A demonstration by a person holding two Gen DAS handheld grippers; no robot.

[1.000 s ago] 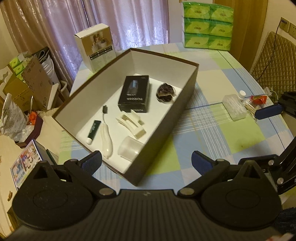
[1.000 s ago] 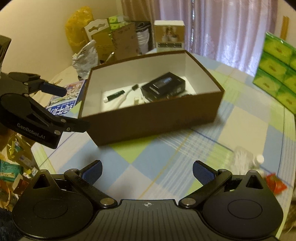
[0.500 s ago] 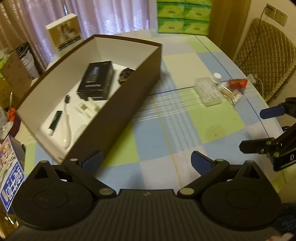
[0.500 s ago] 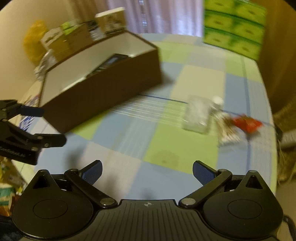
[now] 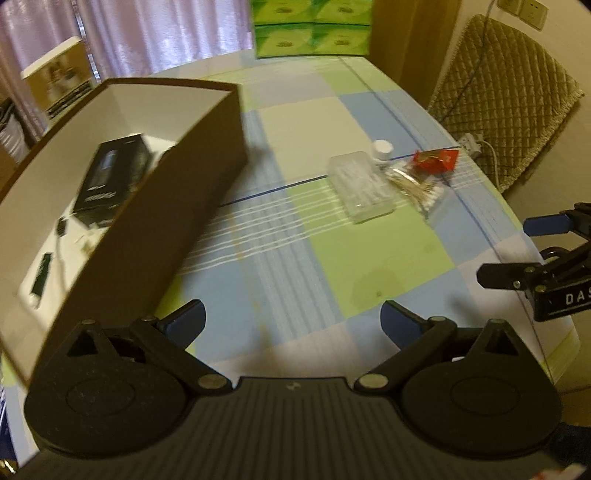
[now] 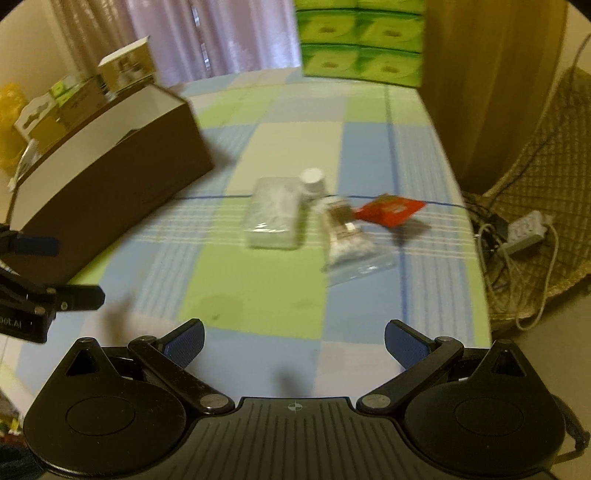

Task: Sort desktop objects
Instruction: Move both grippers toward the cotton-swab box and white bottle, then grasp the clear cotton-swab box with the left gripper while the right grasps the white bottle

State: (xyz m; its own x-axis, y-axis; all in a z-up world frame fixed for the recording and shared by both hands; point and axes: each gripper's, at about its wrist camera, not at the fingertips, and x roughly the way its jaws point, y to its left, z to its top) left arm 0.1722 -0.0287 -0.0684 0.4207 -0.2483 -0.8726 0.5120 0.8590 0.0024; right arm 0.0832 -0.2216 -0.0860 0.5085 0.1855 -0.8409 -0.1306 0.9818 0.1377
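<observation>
Background only — green tissue packs (image 6: 360, 40) stacked at the table's far edge, lilac curtains (image 5: 155, 33) behind. Quilted chair cushion (image 5: 506, 99) off the right side, white power strip (image 6: 526, 230) with cables on the floor beside it.

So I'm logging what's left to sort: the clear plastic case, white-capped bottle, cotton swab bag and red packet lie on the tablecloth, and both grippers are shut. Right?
One thing is wrong: both grippers are open and empty. The left gripper and right gripper each show spread jaws in their own wrist views. The clear plastic case, white-capped bottle, cotton swab bag and red packet do lie on the tablecloth.
</observation>
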